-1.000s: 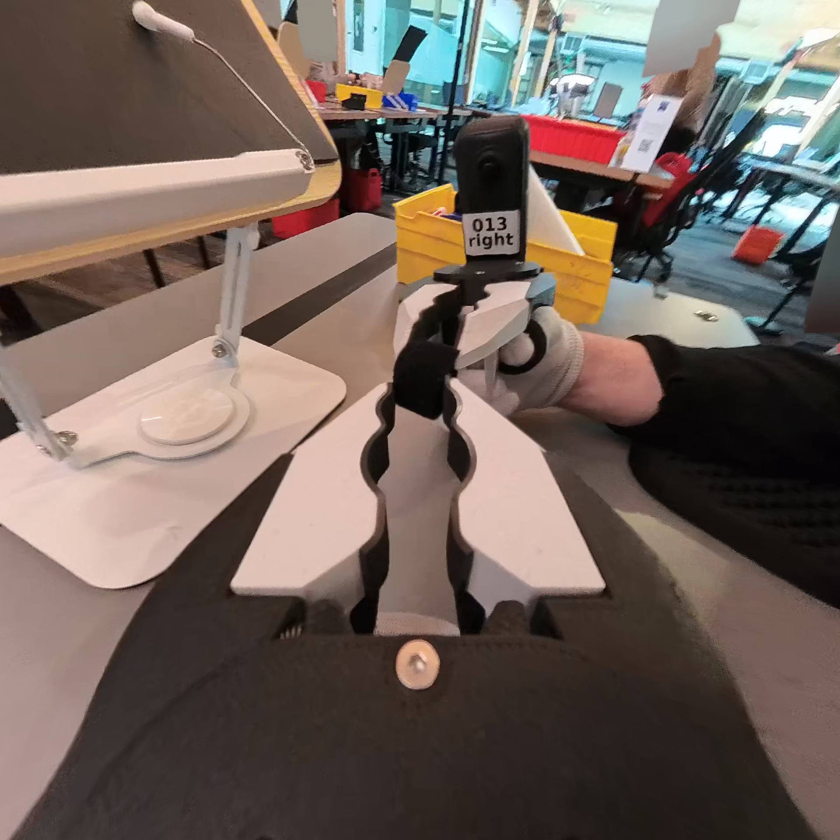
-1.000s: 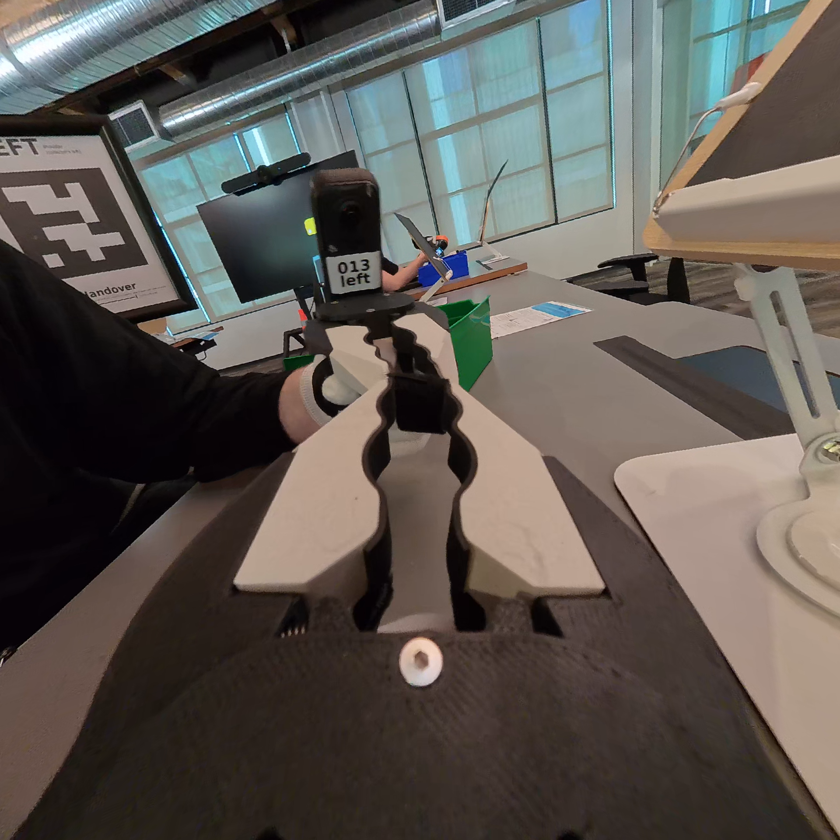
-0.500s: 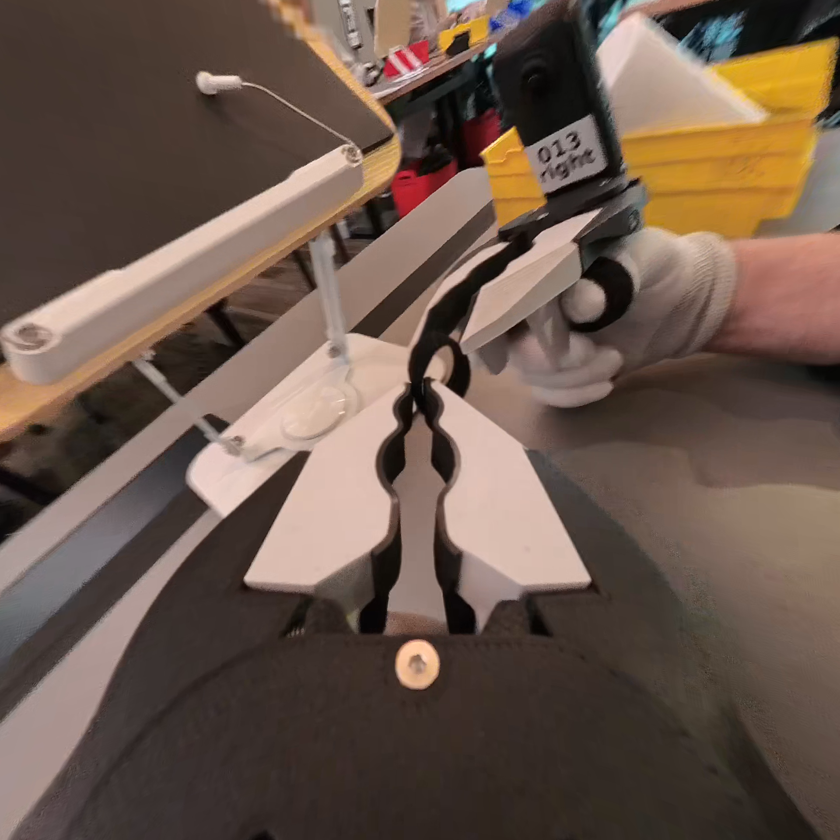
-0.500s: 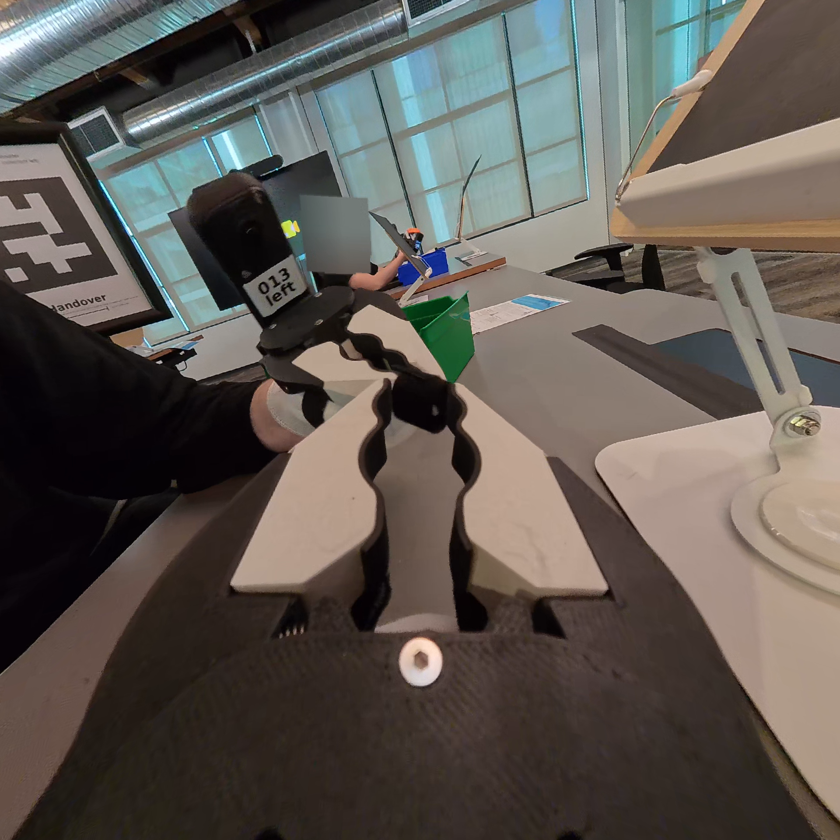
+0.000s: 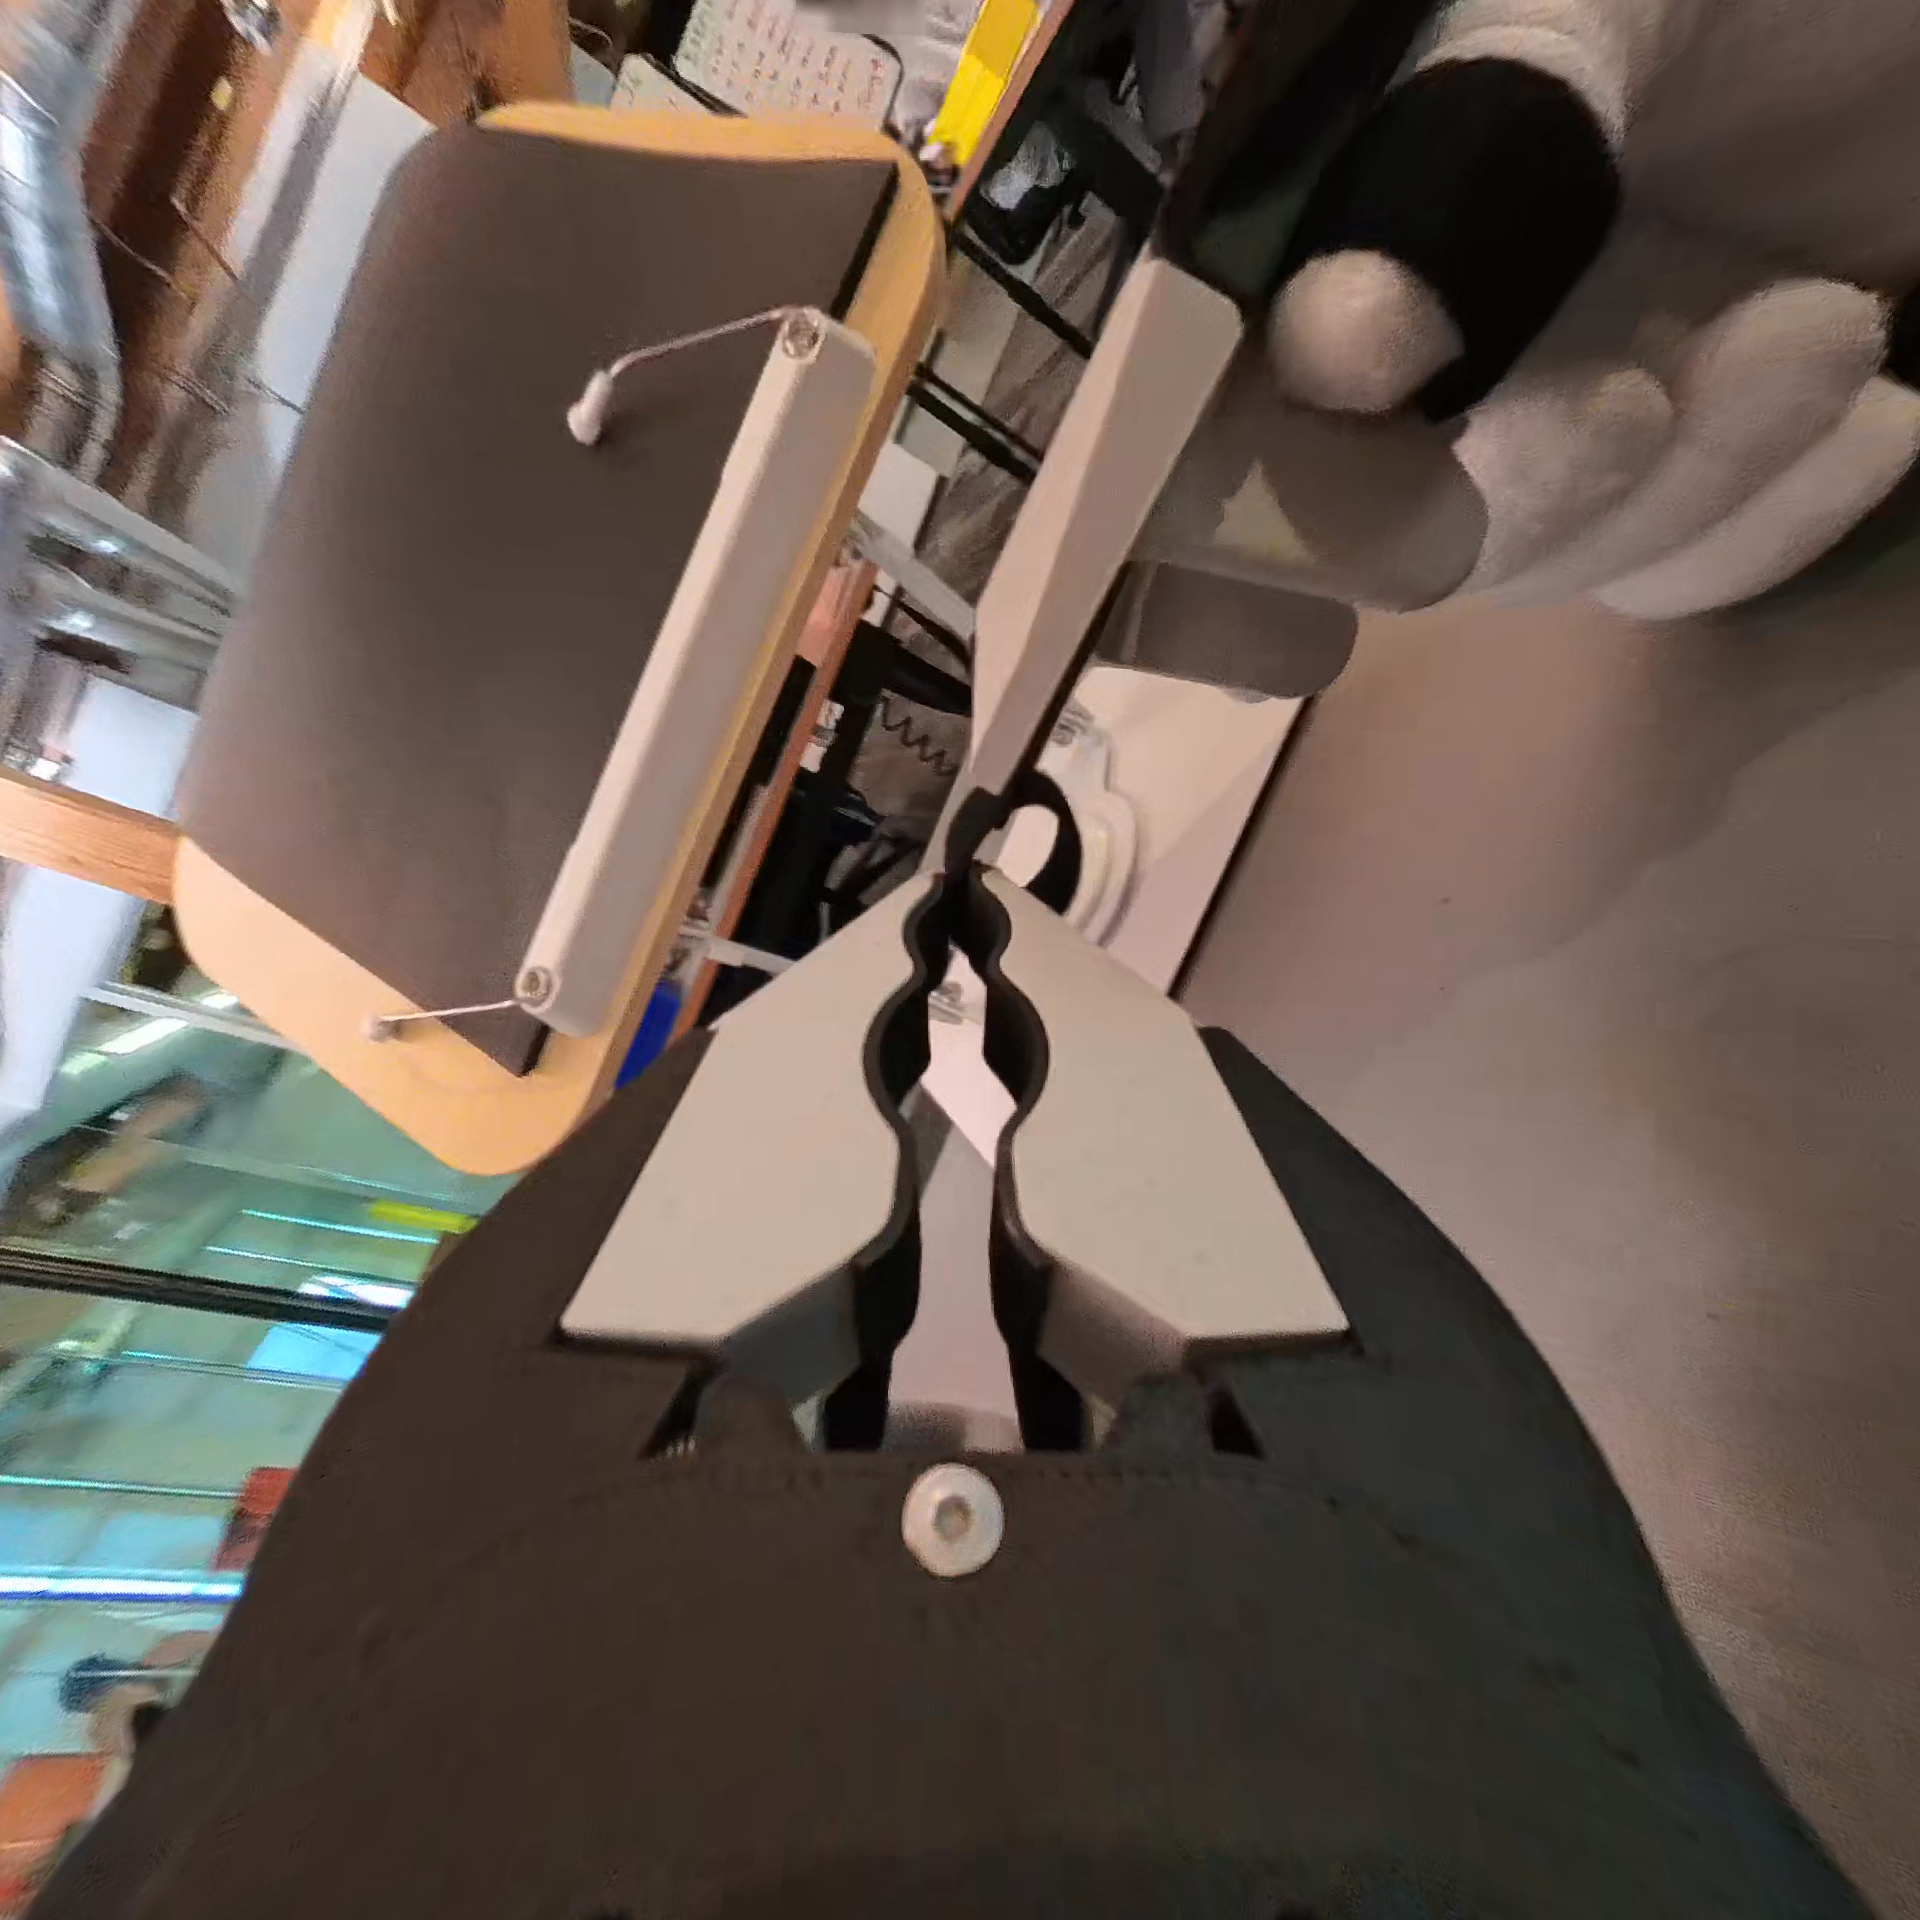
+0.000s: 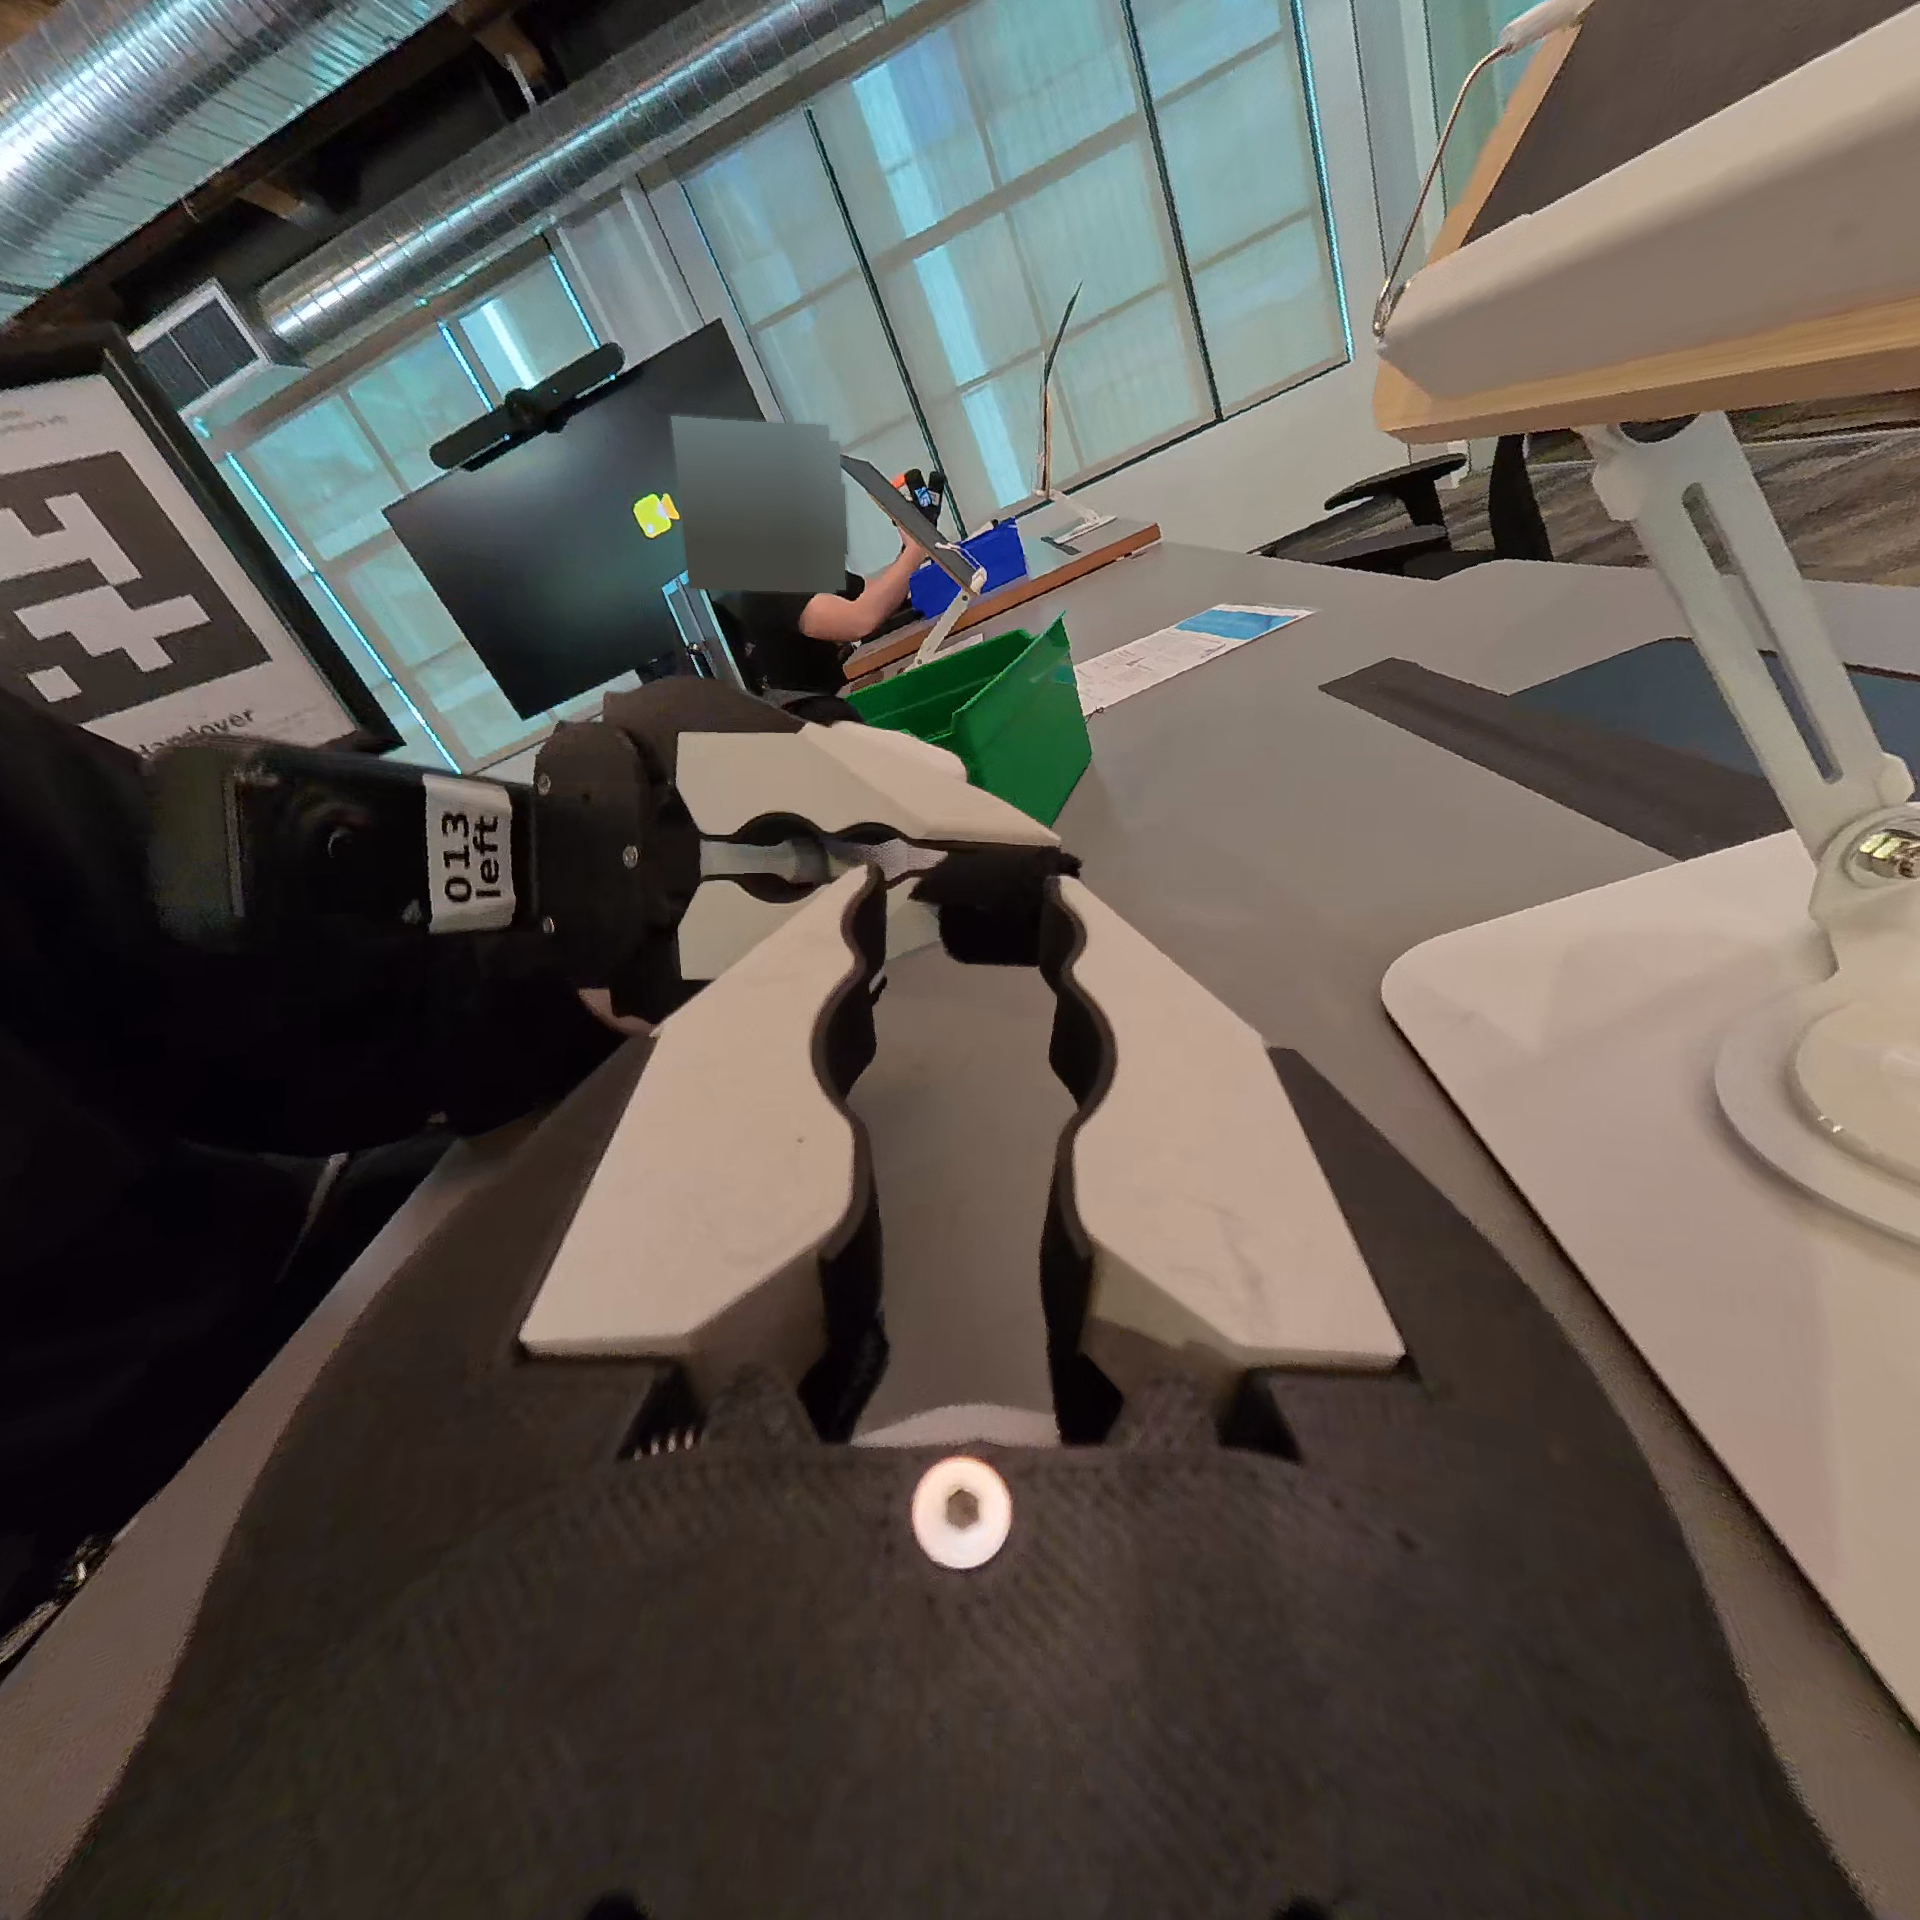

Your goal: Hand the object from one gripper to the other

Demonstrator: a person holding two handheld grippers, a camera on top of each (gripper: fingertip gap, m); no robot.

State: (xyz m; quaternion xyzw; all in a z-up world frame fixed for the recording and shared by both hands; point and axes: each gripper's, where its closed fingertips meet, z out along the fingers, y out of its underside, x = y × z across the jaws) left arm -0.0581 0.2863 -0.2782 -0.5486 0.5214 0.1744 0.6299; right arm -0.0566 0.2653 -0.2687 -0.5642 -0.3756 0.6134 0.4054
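The object is a small black ring [image 5: 1065,842]. My left gripper [image 5: 961,894] is rolled onto its side and shut on the ring's band at its fingertips. One white finger [image 5: 1091,520] of my right gripper reaches the ring from above, held by a white-gloved hand [image 5: 1662,416]. In the right wrist view my right gripper [image 6: 961,888] has its jaws apart around the ring [image 6: 997,920], with a small gap on the left side. The left gripper [image 6: 1023,857] comes in sideways from the left and pinches the ring there.
A tilted wood-edged board [image 5: 520,571] stands on a white arm and white base plate [image 6: 1662,1091] to my right on the grey table [image 6: 1299,831]. A green bin [image 6: 987,707] sits farther back. A person sits at a far desk by a dark monitor [image 6: 561,582]. Both grippers' tips are close together, under 4 cm apart.
My left gripper closed down onto the ring's band and rolled about a quarter turn onto its side. My right gripper's jaws widened slightly around the ring.
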